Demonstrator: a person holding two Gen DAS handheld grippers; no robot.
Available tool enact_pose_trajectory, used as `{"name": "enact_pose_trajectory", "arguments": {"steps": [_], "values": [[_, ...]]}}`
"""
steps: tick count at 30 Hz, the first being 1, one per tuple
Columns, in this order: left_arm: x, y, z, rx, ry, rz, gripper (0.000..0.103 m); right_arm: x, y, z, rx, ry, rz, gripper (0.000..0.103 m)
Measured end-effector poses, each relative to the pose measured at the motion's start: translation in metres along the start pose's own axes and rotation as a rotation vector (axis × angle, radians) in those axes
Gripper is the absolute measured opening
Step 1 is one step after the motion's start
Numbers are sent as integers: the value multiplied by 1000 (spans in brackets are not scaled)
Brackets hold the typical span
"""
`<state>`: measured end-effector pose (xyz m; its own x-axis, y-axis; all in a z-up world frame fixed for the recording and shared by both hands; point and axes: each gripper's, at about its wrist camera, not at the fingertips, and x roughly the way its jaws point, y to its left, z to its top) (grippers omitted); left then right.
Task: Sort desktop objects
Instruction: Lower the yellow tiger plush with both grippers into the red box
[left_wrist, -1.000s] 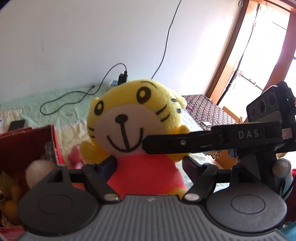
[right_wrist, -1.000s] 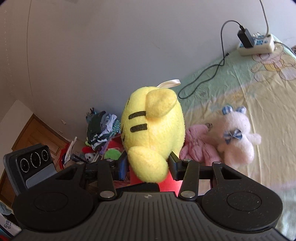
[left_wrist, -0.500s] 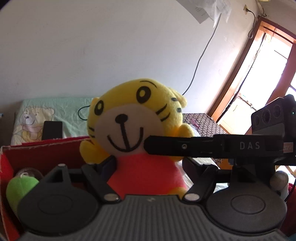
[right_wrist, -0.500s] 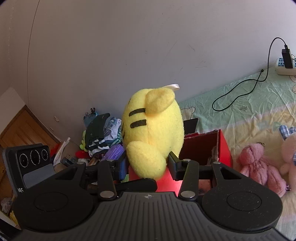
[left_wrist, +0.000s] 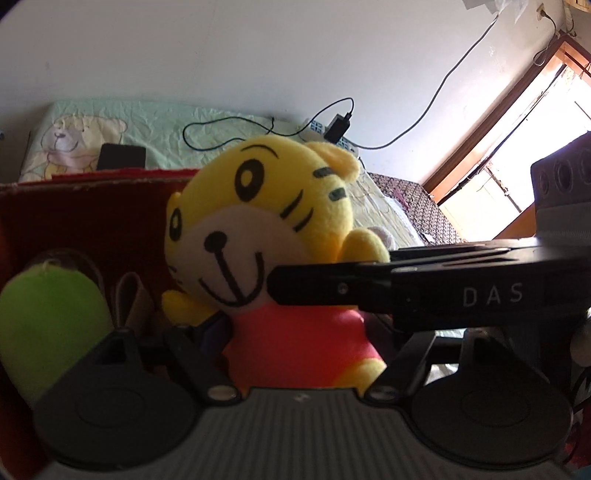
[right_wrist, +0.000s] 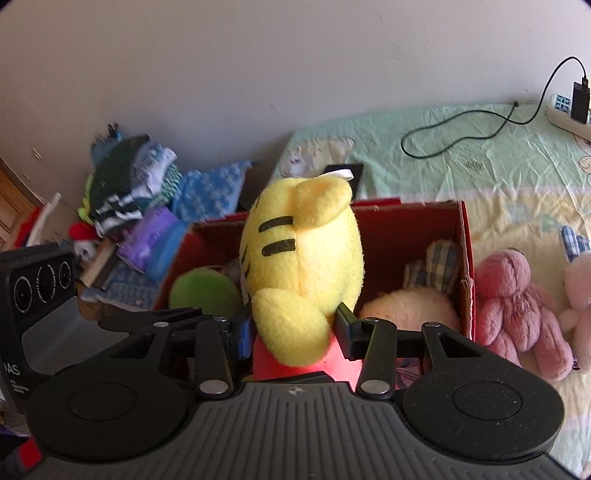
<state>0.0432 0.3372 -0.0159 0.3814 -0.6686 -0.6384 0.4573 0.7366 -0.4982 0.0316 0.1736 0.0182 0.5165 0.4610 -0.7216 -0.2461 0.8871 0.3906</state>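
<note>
A yellow tiger plush (left_wrist: 266, 229) in a red shirt is held by both grippers. My left gripper (left_wrist: 295, 339) is shut on its red body from the front. My right gripper (right_wrist: 291, 332) is shut on its body from the side, and the plush's head (right_wrist: 303, 251) faces away in that view. The plush hangs over an open red box (right_wrist: 465, 258). In the box lie a green plush (right_wrist: 203, 291), a cream plush (right_wrist: 410, 306) and a plaid plush (right_wrist: 436, 266). The right gripper's black finger (left_wrist: 332, 288) crosses the left wrist view.
A pink plush (right_wrist: 517, 310) and a pale pink plush (right_wrist: 580, 295) lie on the bed right of the box. A black phone (left_wrist: 122, 157), a power strip (right_wrist: 569, 114) and a black cable (right_wrist: 461, 133) lie farther back. A pile of clothes (right_wrist: 140, 192) lies left of the box.
Both grippers have carried the tiger plush leftward from over the bed to above the red box and lowered it toward the box. The plush now tilts in the left wrist view.
</note>
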Motion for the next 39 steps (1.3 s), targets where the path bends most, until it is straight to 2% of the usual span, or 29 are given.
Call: {"name": "enact_pose_trajectory", "arguments": {"steps": [4,10,13,25,29,34,39], "values": [[12,6,1,-22,44,-14,77,10,7,4,-15,59,-75,46],[27,20,0,-51,114,-20,77,30,16,7,-57,153,-141,47],[28,23,-2,-60,122,-16,76,42,18,7,-69,194,-164,47],[28,24,-3,-26,137,34,75,62,7,10,-52,233,-184,47],[27,25,-5,-12,145,23,75,59,20,1,-127,231,-222,48],[29,25,-2,-21,135,30,75,62,8,7,-64,219,-204,52],[26,22,-5,-2,127,37,79,49,4,6,-34,186,-156,56]]}}
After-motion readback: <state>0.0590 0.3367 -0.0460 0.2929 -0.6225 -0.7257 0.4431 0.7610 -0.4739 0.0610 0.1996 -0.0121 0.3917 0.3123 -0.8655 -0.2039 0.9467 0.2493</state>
